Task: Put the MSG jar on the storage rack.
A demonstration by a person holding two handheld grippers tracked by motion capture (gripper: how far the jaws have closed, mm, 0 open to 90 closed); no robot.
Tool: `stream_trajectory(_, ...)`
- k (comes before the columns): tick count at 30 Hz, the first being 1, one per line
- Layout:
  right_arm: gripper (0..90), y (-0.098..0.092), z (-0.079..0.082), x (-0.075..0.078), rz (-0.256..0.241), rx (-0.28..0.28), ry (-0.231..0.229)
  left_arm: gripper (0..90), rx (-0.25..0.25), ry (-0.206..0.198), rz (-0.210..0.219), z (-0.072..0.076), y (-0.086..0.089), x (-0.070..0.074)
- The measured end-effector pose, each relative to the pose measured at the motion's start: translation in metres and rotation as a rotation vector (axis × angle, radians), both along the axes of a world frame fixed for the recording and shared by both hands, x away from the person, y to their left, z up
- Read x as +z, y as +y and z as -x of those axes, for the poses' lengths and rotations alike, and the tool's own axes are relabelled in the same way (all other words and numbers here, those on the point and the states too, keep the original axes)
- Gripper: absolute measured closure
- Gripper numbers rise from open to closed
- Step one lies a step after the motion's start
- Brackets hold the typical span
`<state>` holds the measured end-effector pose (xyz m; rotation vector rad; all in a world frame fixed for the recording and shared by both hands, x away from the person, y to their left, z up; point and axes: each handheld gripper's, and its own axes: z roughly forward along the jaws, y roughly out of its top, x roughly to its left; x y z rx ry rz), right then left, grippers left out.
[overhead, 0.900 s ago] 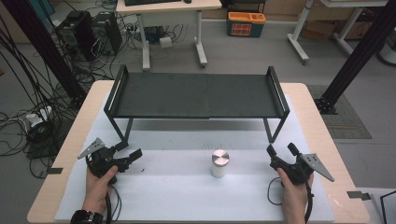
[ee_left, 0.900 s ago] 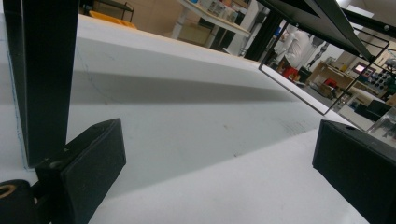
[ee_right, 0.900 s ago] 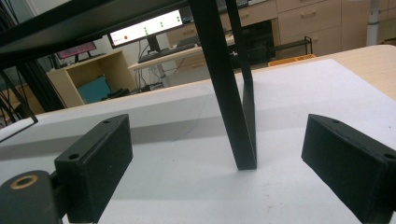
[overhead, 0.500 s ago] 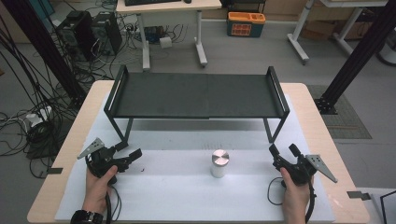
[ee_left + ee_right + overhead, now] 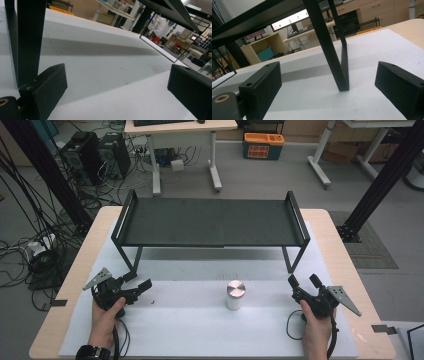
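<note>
A small metal cylinder (image 5: 235,294) stood upright on the white sheet (image 5: 200,320) that covered the pale wooden tabletop (image 5: 345,270); its brushed round top caught the light and its sides looked smooth and silvery. It stood between the two tools, well apart from each.

The left tool (image 5: 140,282) rested at about nine o'clock from the cylinder, its jaws spread wide with nothing between them. In the left gripper view its blocky, matte black pads (image 5: 47,92) lay low over the sheet, beside a flat black leg of the rack (image 5: 30,37).

The right tool (image 5: 303,281) sat at about three o'clock from the cylinder, its jaws likewise wide and holding nothing. The right gripper view showed its squared black pads (image 5: 264,82) on either side of a slim, angular rack leg (image 5: 332,55).

At twelve o'clock stood the rack (image 5: 210,222), a long dark shelf with a dull flat top, raised end rails and thin bent legs.
</note>
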<state>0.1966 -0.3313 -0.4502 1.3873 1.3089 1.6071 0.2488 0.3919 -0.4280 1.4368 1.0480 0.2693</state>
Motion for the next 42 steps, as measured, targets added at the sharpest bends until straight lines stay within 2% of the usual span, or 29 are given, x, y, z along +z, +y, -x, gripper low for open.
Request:
stream_trajectory(5, 6.9, -0.002, -0.002, -0.001, -0.014, 0.015, -0.004, 2.8, 0.001, -0.002, 0.001, 0.000, 0.000, 0.000)
stream_trajectory(10, 7.1, -0.009, -0.008, -0.004, -0.010, 0.109, -0.029, 2.8, -0.004, 0.000, -0.003, -0.001, 0.000, 0.000)
stream_trajectory(11, 7.1, -0.009, -0.008, -0.004, -0.010, 0.109, -0.029, 2.8, -0.004, 0.000, -0.003, -0.001, 0.000, 0.000)
stream_trajectory(14, 7.2, -0.014, -0.013, -0.003, -0.006, 0.196, -0.048, 2.8, -0.005, -0.001, -0.005, -0.001, -0.001, 0.001)
stream_trajectory(17, 7.1, -0.016, -0.016, 0.005, 0.025, 0.249, -0.046, 2.9, -0.003, 0.000, -0.002, -0.001, -0.001, 0.000)
stream_trajectory(28, 6.5, -0.024, -0.040, 0.038, 0.083, 0.488, -0.096, 2.8, -0.005, 0.000, -0.003, -0.001, -0.001, 0.000)
stream_trajectory(30, 6.6, -0.023, -0.042, 0.040, 0.091, 0.502, -0.100, 2.9, -0.006, 0.001, -0.003, -0.001, -0.001, 0.000)
stream_trajectory(32, 6.1, -0.021, -0.049, 0.049, 0.109, 0.564, -0.101, 2.9, -0.007, 0.001, -0.003, -0.001, -0.001, 0.000)
stream_trajectory(37, 5.5, -0.016, -0.059, 0.059, 0.142, 0.669, -0.096, 2.9, -0.009, -0.001, -0.003, -0.002, -0.001, 0.000)
stream_trajectory(38, 5.5, -0.016, -0.059, 0.059, 0.142, 0.669, -0.096, 2.9, -0.009, -0.001, -0.003, -0.002, -0.001, 0.000)
stream_trajectory(39, 5.1, -0.013, -0.063, 0.063, 0.163, 0.709, -0.090, 2.9, -0.010, -0.002, -0.003, -0.002, -0.001, 0.000)
stream_trajectory(42, 4.9, -0.007, -0.068, 0.067, 0.189, 0.759, -0.086, 2.8, -0.010, -0.002, -0.001, -0.002, -0.001, 0.000)
